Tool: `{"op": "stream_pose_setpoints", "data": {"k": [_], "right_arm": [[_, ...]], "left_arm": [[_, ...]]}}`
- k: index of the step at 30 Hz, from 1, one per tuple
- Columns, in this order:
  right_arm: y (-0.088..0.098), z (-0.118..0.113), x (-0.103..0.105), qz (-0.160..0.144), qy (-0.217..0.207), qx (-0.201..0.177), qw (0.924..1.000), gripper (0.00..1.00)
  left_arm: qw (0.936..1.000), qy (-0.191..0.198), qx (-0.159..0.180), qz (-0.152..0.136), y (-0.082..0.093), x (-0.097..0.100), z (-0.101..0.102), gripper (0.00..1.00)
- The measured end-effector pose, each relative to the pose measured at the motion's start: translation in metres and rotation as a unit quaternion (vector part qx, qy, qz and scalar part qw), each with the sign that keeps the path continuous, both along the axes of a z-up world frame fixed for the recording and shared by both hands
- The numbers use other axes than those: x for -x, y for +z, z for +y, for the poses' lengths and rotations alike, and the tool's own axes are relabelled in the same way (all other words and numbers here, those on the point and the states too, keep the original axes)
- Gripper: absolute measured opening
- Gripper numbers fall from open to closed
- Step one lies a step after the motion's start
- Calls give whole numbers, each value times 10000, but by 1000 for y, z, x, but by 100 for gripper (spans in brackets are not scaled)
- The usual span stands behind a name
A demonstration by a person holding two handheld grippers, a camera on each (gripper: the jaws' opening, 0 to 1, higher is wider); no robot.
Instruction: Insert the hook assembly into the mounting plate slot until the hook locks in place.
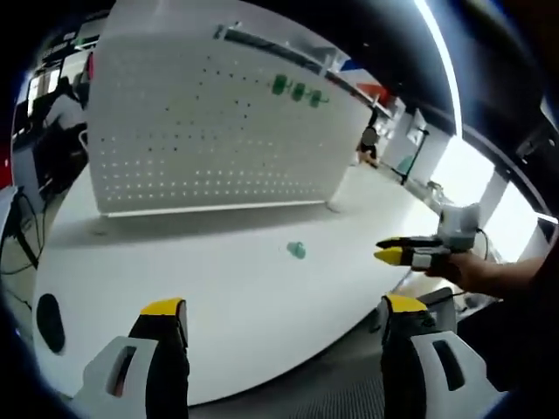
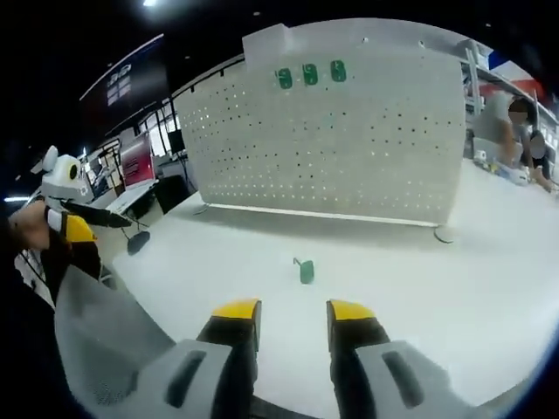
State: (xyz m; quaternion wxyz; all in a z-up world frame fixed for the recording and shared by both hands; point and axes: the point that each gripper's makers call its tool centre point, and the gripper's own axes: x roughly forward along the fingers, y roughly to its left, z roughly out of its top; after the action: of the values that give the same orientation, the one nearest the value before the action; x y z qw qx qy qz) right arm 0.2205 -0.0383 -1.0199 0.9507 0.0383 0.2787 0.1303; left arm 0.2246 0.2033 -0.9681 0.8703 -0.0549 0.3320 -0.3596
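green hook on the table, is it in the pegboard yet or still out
Out: the green hook lies loose on the white table, apart from the pegboard.

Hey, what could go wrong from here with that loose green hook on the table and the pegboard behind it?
1. The loose green hook is small and lies alone on the smooth white table; open fingers closing on it might nudge it away instead of gripping it.
2. The pegboard stands upright on the table, so pressing the hook in could tip or slide it.
3. Three hooks already sit near the top edge; a new one might knock them.
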Motion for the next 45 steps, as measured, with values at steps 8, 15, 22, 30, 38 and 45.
{"op": "stream_pose_setpoints", "data": {"k": [8,15,22,30,38,45], "right_arm": [[-20,12,-25,213,42,-201,9996,28],[-40,28,-49,382,242,-253,9987,28],[-61,39,-70,569,292,-326,9974,28],[-79,46,-88,756,247,-372,9961,27],[-93,53,-104,935,96,-582,9939,27],[-103,53,-109,1083,47,-593,9923,27]], "left_arm": [[10000,22,-49,63,-4,-6,3,92],[9999,57,-70,126,-8,-13,4,92],[9998,56,-98,176,-10,-20,5,92],[9996,34,-109,263,-14,-26,3,91],[9995,25,-101,308,-16,-33,3,91],[9994,49,-96,342,-19,-36,4,91]]}}
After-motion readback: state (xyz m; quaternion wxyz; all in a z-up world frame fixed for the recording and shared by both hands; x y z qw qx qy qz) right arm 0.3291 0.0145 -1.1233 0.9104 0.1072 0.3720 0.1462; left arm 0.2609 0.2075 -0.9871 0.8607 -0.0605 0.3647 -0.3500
